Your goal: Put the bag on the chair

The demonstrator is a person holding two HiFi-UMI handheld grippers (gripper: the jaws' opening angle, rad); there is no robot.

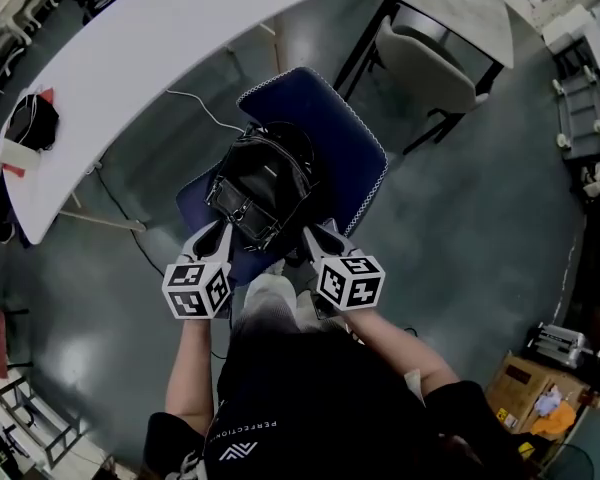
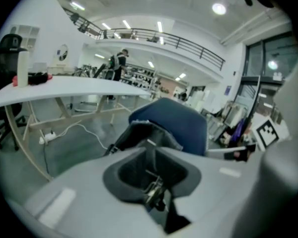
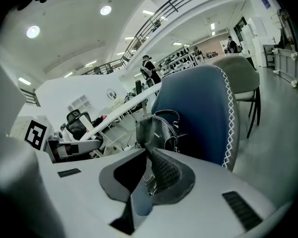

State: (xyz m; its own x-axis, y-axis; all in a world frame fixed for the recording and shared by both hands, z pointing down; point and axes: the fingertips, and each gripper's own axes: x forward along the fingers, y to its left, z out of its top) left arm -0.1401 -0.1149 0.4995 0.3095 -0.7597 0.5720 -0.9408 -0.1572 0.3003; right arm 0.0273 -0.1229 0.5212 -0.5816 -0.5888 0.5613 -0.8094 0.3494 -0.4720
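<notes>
Floor [image 1: 460, 228]: dark grey, glossy. A long white worktop [image 1: 150, 58] curves across the upper left, with a dark object [image 1: 35, 123] near its left end. A beige chair [image 1: 425, 68] is tucked under a second table at the top right, and a cardboard box [image 1: 525, 388] sits on the floor at the lower right. The gripper views show a tall hall with ceiling lights and a railed mezzanine [image 2: 159, 36]. A person [image 2: 120, 63] stands far back.

Blue chair [image 1: 330, 118] at centre, backrest edged in white stitching. The black bag [image 1: 265, 183] is over the seat, close against the backrest. Cannot tell if it rests on the seat or hangs just clear.

Both forearms reach forward from the person's body, angled down, side by side at the seat's front edge.

- **Left gripper [image 1: 218, 233]:** at the bag's near left side, clenched on the bag. Its own view shows a metal fitting and strap pinched between the jaws [image 2: 156, 190].
- **Right gripper [image 1: 315, 236]:** at the bag's near right side, also clenched on the bag, with the ribbed pad pressed on a strip of it [image 3: 149, 175].

Marker cubes face up toward the head camera.
</notes>
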